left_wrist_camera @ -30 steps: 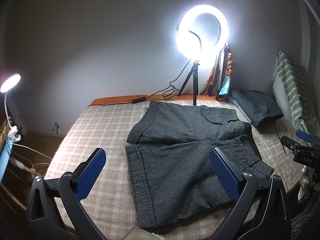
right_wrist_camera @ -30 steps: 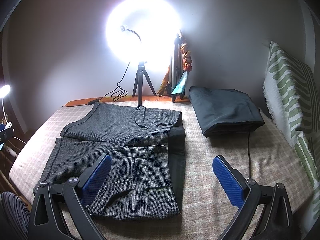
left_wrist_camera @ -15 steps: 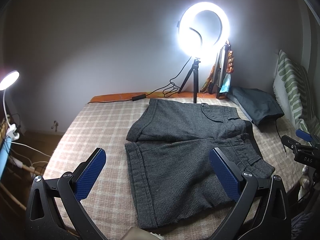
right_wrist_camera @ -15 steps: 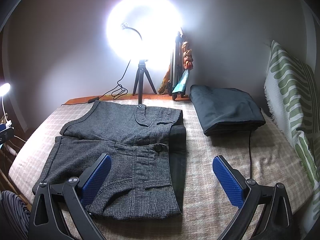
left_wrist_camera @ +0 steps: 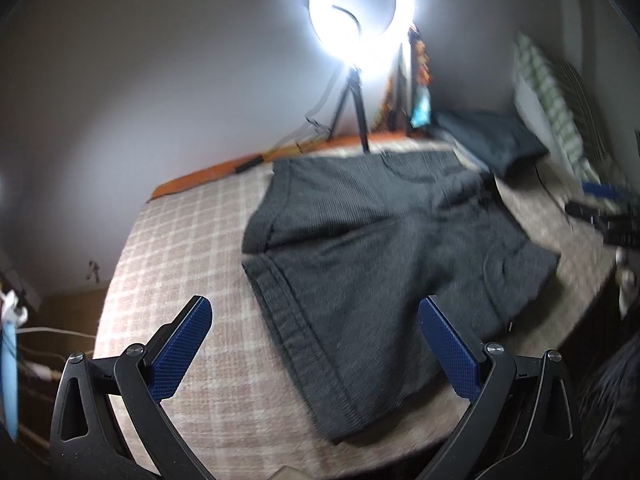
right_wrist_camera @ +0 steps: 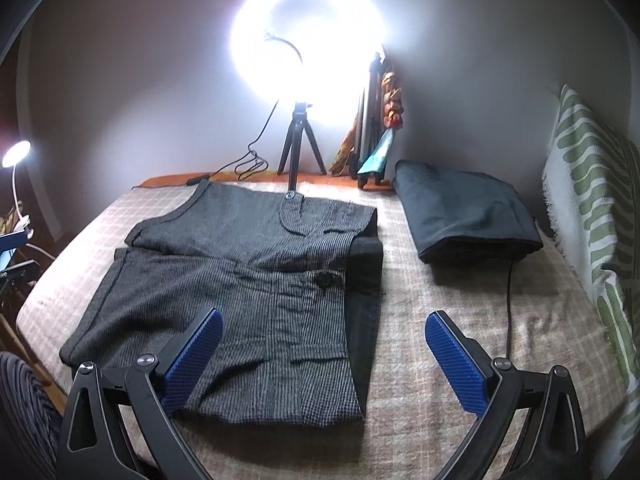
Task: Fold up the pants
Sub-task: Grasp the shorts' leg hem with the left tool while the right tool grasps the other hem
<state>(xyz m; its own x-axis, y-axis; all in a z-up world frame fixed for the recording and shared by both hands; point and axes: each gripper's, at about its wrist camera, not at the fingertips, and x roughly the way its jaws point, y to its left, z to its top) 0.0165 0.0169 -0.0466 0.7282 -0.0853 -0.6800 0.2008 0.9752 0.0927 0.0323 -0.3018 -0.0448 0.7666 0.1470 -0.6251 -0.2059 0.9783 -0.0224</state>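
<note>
Grey checked shorts (left_wrist_camera: 384, 248) lie flat on the plaid bedspread (left_wrist_camera: 180, 248), legs toward the left, waistband toward the right. They also show in the right wrist view (right_wrist_camera: 248, 288). My left gripper (left_wrist_camera: 316, 332) is open and empty, above the near leg hem. My right gripper (right_wrist_camera: 320, 348) is open and empty, above the near waistband corner and the bare bedspread (right_wrist_camera: 448, 292) beside it. The right gripper's tip shows in the left wrist view (left_wrist_camera: 600, 208), blurred.
A lit ring light on a tripod (right_wrist_camera: 298, 140) stands at the bed's far edge with a cable. A folded dark garment (right_wrist_camera: 464, 212) lies at the far right. A green striped pillow (right_wrist_camera: 592, 216) lines the right side. A desk lamp (right_wrist_camera: 16, 156) is at left.
My left gripper has swung and tilted, so its view is now blurred and the shorts appear rotated. The right gripper has barely moved. Both stay open.
</note>
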